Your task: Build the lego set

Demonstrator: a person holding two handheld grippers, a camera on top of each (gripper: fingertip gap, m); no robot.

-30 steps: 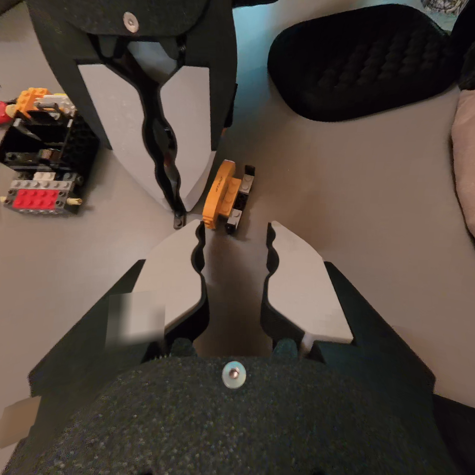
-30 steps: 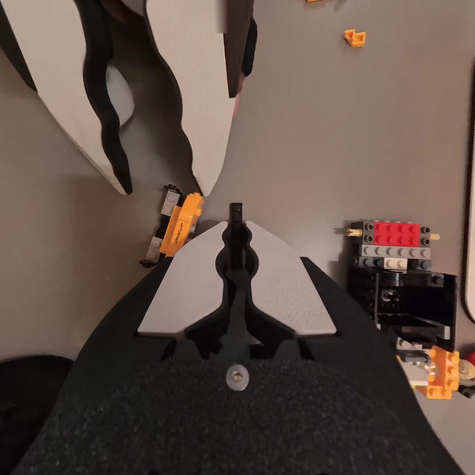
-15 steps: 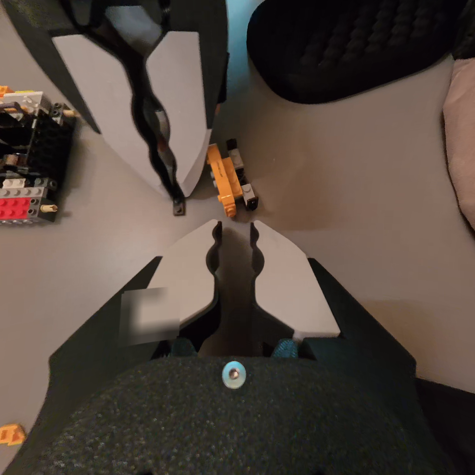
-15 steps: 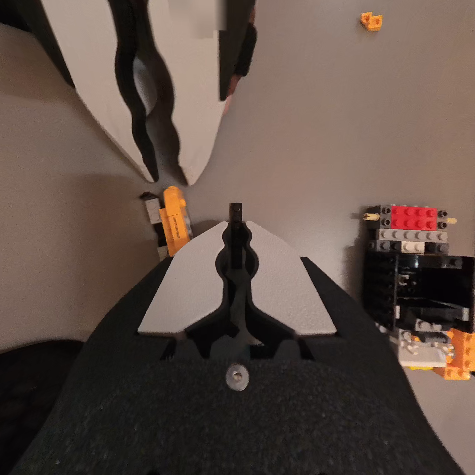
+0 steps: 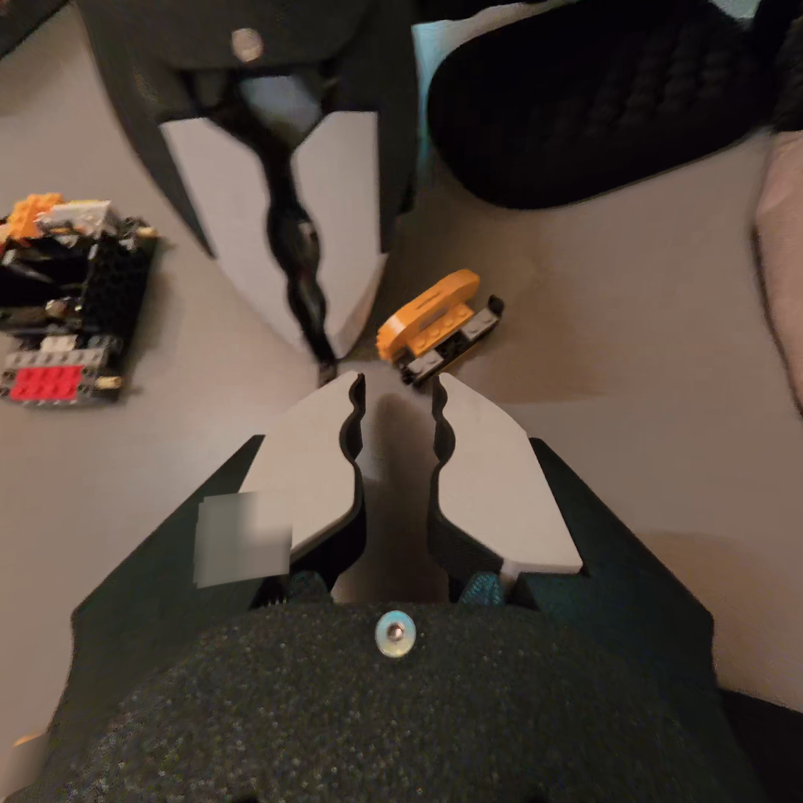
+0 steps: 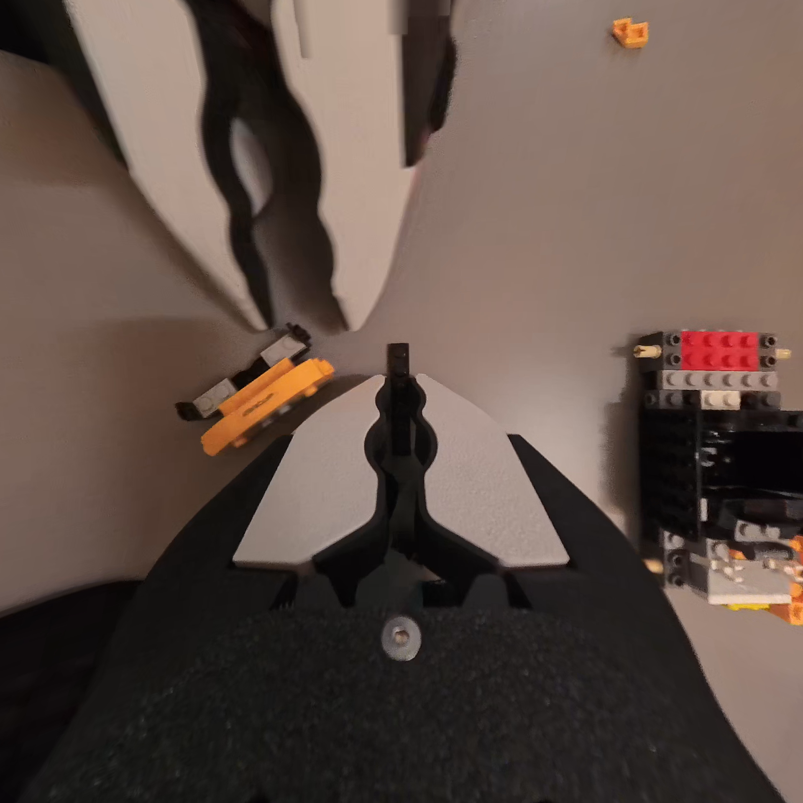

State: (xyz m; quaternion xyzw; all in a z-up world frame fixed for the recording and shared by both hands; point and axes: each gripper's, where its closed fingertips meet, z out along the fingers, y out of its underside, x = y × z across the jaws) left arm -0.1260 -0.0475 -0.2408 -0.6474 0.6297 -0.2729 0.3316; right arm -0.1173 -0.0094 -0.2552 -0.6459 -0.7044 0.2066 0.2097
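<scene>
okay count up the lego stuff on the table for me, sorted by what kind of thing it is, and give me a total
Large partly built model, black with a red plate: 1
Small orange, grey and black sub-assembly: 1
Loose small orange piece: 1
Thin black piece held in the right gripper: 1
Total: 4
</scene>
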